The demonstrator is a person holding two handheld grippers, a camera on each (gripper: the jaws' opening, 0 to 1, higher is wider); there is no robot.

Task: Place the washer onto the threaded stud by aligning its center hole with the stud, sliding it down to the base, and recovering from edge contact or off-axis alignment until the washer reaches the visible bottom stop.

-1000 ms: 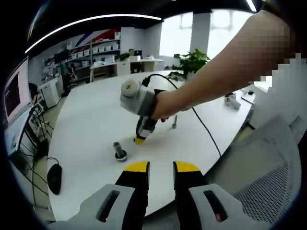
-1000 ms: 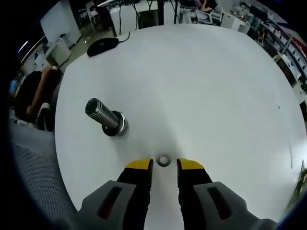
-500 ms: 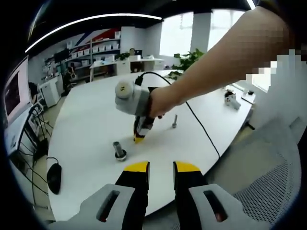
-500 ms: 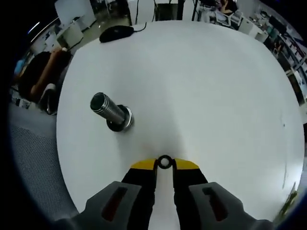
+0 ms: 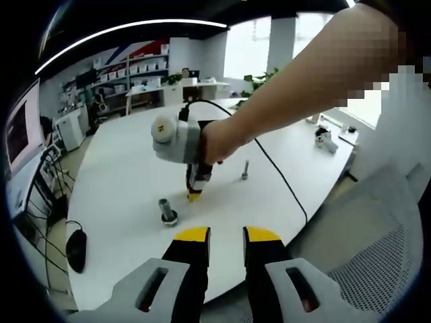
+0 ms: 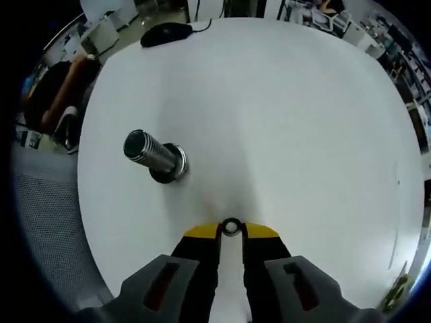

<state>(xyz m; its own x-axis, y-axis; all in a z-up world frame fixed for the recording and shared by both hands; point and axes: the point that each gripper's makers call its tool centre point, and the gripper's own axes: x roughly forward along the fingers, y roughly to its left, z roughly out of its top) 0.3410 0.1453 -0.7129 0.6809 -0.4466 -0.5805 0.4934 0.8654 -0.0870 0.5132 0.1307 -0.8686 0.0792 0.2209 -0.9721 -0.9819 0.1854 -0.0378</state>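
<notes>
Washer (image 6: 231,227) is pinched between the yellow tips of my right gripper (image 6: 231,230), jaws closed on its rim, so the pick looks done and the carry to the stud is what's left. From the right gripper view the washer sits flat-ish at the very tips, hole visible, and I can't tell whether it is off the white table (image 6: 303,121) yet or just above it.

Threaded stud (image 6: 151,155) stands upright on its round base, toward the table's edge nearest me, up and left of the tips with bare table between. In the left gripper view I can see the same stud (image 5: 166,210) with the right gripper (image 5: 194,196) pointing down just beside it, a hand (image 5: 214,142) wrapped round its body. A second, thinner bolt (image 5: 244,169) stands further toward the middle of the table.

My left gripper (image 5: 226,233) hangs back over the near edge, jaws apart, holding nothing.

What worries me:
- the grip is only on the washer's thin edge, so any bump on the stud's top could twist it or pop it out
- if I come in tilted, the hole will catch on the threads and jam partway instead of dropping to the base
- the stud base isn't held, so a sideways shove could slide or tip it
</notes>
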